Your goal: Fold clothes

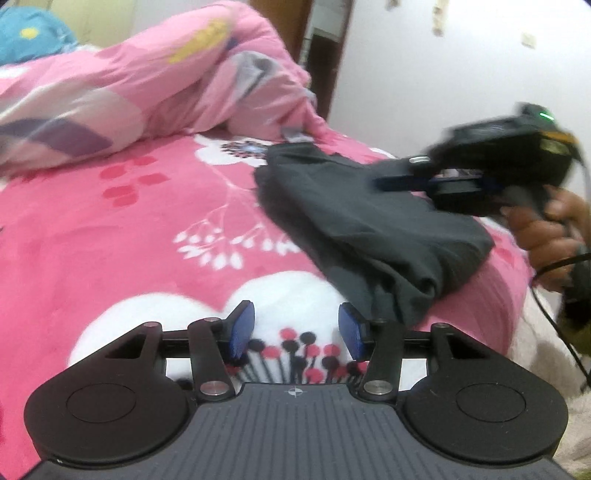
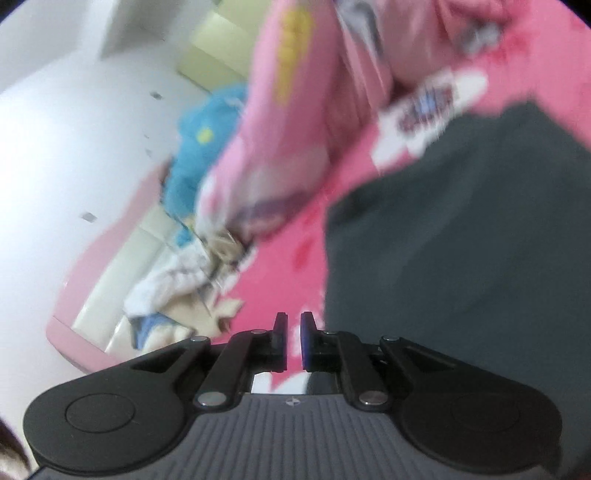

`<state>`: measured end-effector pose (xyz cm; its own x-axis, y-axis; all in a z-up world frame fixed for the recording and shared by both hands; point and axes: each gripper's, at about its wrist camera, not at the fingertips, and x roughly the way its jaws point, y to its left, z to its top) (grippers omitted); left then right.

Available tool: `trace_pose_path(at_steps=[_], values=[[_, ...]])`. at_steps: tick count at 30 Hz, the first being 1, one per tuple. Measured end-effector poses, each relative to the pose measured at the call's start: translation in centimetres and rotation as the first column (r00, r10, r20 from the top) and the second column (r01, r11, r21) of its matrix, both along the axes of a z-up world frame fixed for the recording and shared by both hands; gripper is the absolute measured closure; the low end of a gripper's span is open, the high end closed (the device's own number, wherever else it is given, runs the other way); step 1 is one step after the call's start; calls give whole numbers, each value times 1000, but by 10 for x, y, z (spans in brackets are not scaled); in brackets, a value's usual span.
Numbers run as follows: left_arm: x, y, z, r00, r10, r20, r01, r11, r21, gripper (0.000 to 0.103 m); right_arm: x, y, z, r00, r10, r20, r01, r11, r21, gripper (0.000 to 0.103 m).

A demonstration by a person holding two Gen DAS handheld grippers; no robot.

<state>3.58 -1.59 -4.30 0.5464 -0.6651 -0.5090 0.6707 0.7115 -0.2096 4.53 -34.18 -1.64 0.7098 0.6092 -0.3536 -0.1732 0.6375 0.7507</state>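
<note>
A dark grey garment [image 1: 369,229] lies bunched in a rough fold on the pink flowered bedspread [image 1: 110,221], toward the bed's right side. My left gripper [image 1: 295,330] hovers low over the bedspread just in front of the garment's near corner, open, with nothing between its blue pads [image 1: 242,328]. My right gripper [image 1: 380,182], held by a hand [image 1: 546,229], reaches in from the right above the garment, blurred. In the right wrist view the right gripper [image 2: 293,339] is shut to a thin slit with no cloth in it. The garment [image 2: 461,240] fills that view's right side.
A crumpled pink quilt [image 1: 147,92] is heaped at the back of the bed. A blue cushion [image 1: 29,33] lies beyond it. A white wall and a brown door frame [image 1: 325,55] stand behind. A black cable [image 1: 554,314] hangs by the bed's right edge.
</note>
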Motion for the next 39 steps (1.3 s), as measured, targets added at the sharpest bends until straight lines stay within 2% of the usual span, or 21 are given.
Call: trace_pose_path(at_steps=[2,4,7,8,9,11,12,14,16,19,21,24,25,26,27,29,30,32,35,37,39], values=[[-1,3,3,1000,17,-1,-17,1000,-11,53,-18,2,10,1000,18,21,-16,996,-85,94],[-3,5,7,1000,29,5,-29,999,-14,53,-28,13,8,998,67,6,-65,982,-178,94],[-10,4,13,999,24,25,-24,1000,-15,53,-27,35,-13,989,129,-78,-145,956,-255,94],[-12,3,15,999,21,30,-21,1000,-16,53,-23,39,-24,987,127,-98,-147,959,-243,95],[-14,1,17,999,20,35,-19,1000,-14,53,-20,43,-35,985,125,-118,-149,961,-231,100],[-18,-2,20,998,23,51,-24,1000,1,53,-17,39,-43,986,110,-127,-130,978,-166,99],[-19,-4,22,998,24,59,-24,1000,5,53,-20,33,-37,990,99,-105,-113,984,-139,95],[-21,-10,29,997,6,76,-5,1000,-14,53,-29,18,-25,996,67,-60,-72,993,-93,95],[-22,-21,35,995,-28,96,32,999,-39,53,-45,-3,-12,1000,-9,-8,8,995,-100,95],[-24,-46,40,986,-102,134,111,992,-60,53,-71,-35,3,989,-136,63,141,985,-100,95],[-25,-63,37,978,-142,154,154,986,-71,53,-85,-53,3,975,-210,78,217,971,-101,95],[-17,-81,16,982,-175,72,180,982,-57,53,-94,-75,-14,956,-289,50,293,945,-143,95],[-13,-85,8,985,-169,39,170,985,-31,53,-92,-81,-27,950,-313,17,311,936,-166,95],[-10,-87,-1,987,-158,10,158,987,-8,53,-91,-88,-39,941,-338,-16,329,925,-188,103],[-8,-86,-7,989,-151,-3,151,988,-9,53,-90,-94,-48,933,-357,-41,343,919,-192,103],[-5,-84,-10,990,-138,-27,137,990,-24,52,-92,-102,-49,929,-367,-51,359,925,-121,103],[-4,-83,-9,990,-132,-38,131,991,-34,52,-91,-100,-40,931,-365,-30,357,922,-150,98],[-3,-82,-11,991,-129,-47,127,991,-41,52,-87,-95,-16,939,-340,52,343,915,-211,97],[-3,-81,-12,990,-133,-37,132,991,-37,52,-61,-88,6,949,-293,116,312,924,-223,97],[-4,-81,-11,991,-130,-37,129,991,-38,52,-38,-84,11,954,-264,140,290,930,-225,97],[-5,-82,-11,991,-126,-38,124,991,-42,52,-12,-83,8,963,-238,128,262,938,-226,97]])
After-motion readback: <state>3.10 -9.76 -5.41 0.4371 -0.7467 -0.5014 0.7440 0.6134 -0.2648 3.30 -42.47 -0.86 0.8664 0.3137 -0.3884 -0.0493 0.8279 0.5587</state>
